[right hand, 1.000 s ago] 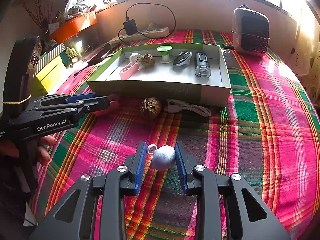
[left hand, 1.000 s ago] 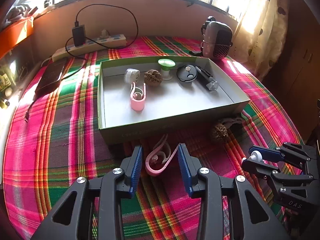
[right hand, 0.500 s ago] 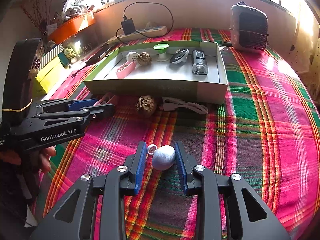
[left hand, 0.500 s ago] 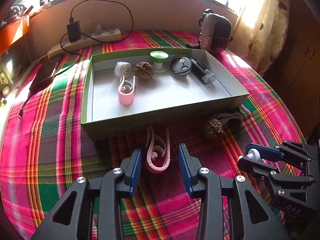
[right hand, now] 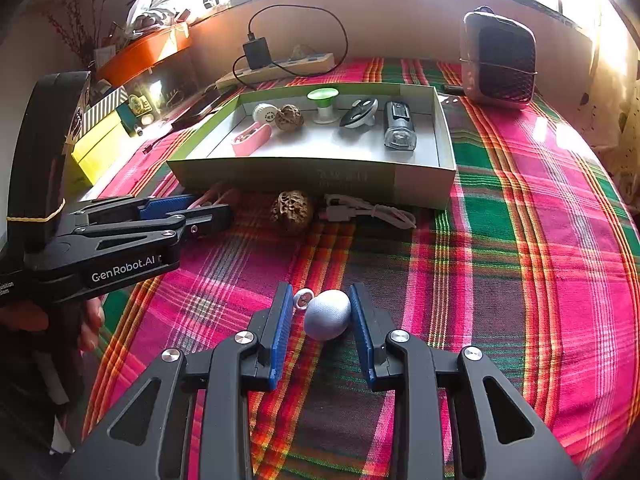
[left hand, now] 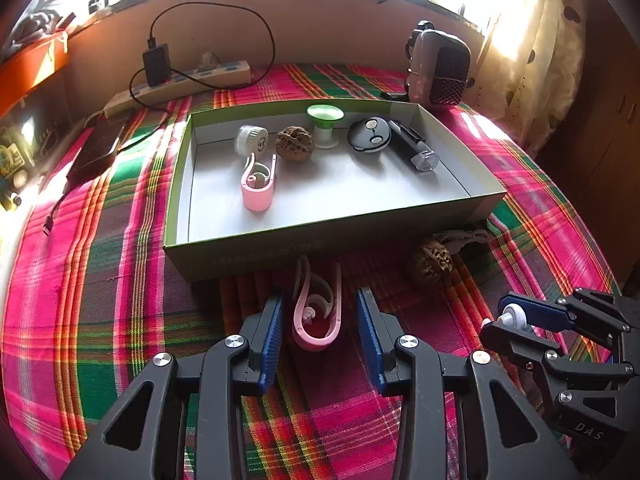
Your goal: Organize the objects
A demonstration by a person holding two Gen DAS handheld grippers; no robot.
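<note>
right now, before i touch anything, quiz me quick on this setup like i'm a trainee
1. True or false: the pink clip between the open left gripper's fingers lies outside the box.
2. What is the right gripper holding? A a spoon, B a grey ball, C a cup.
3. How many walnuts lie inside the box?
Key: 1 true; 2 B; 3 one.

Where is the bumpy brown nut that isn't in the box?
In the right wrist view the nut sits on the plaid cloth just in front of the box, beside the white cable, with the left gripper on its other side.
</note>
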